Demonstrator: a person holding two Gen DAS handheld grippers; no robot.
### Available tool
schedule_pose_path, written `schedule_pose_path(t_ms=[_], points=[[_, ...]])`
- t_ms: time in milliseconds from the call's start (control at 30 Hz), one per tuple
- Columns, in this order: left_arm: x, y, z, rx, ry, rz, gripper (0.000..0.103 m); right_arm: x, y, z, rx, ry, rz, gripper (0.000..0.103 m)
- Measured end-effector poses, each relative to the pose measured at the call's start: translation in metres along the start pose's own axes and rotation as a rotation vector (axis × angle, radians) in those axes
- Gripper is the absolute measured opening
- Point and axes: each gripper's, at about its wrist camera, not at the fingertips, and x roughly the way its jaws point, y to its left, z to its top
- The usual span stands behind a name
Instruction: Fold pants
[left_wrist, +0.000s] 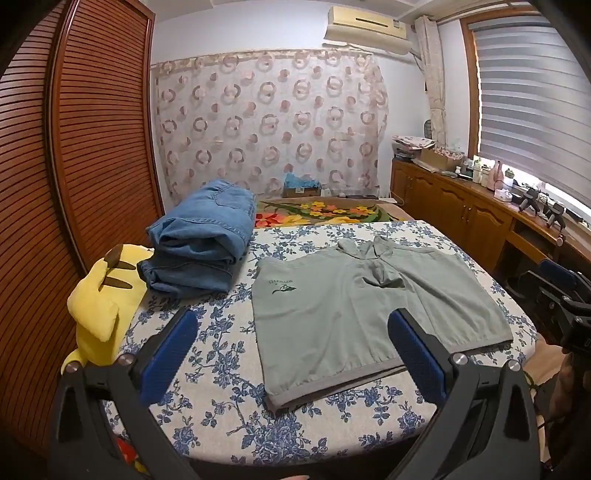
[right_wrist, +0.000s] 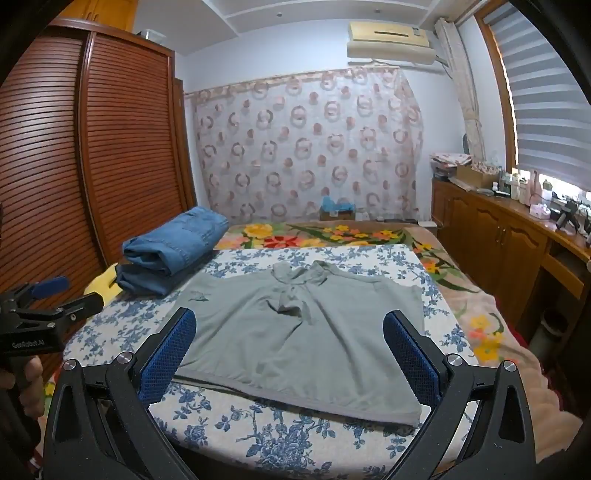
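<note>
Grey-green shorts (left_wrist: 354, 314) lie spread flat on the blue-flowered bed cover (left_wrist: 221, 350), waistband near me, legs pointing away. They also show in the right wrist view (right_wrist: 306, 339). My left gripper (left_wrist: 295, 350) is open and empty, held above the near left part of the shorts. My right gripper (right_wrist: 290, 350) is open and empty, above the near edge of the shorts. The right gripper shows at the right edge of the left wrist view (left_wrist: 561, 306); the left one at the left edge of the right wrist view (right_wrist: 40, 310).
Folded blue jeans (left_wrist: 199, 247) are stacked at the far left of the bed, beside a yellow plush toy (left_wrist: 103, 302). A wooden wardrobe (left_wrist: 74, 147) stands at left. A cluttered wooden cabinet (left_wrist: 480, 206) runs along the right wall.
</note>
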Motion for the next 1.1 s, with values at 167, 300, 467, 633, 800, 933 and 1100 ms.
schedule_pose_path(t_ms=[167,300,467,633,800,933,1100], points=[[0.0058,0.0108,-0.0037,-0.010,-0.004,-0.002,0.103,0.0001,0.0002,-0.0001,-0.001,-0.001,-0.002,0.103],[0.0061,0.0116,-0.0041,-0.011,-0.005,-0.003,0.103,0.0001,0.0003,-0.0002,-0.001,-0.001,-0.002,0.103],[0.0065,0.0119,-0.0048,-0.011,-0.006,-0.001,0.103,-0.0005,0.0004,0.0000,-0.002,-0.002,-0.002,0.103],[0.0061,0.0108,-0.0046,-0.010,-0.006,0.000,0.103,-0.0007,0.0003,-0.0001,-0.001,-0.001,-0.001,0.103],[0.0043,0.0139,-0.0044,-0.009,-0.007,0.001,0.103,-0.0006,0.0002,-0.0001,-0.001,-0.002,-0.002,0.103],[0.0039,0.0135,-0.0041,-0.009,-0.007,0.002,0.103,-0.0005,0.0000,-0.0002,-0.001,-0.002,-0.002,0.103],[0.0028,0.0113,-0.0035,-0.007,-0.008,0.002,0.103,-0.0008,0.0005,-0.0004,-0.001,-0.003,-0.002,0.103]])
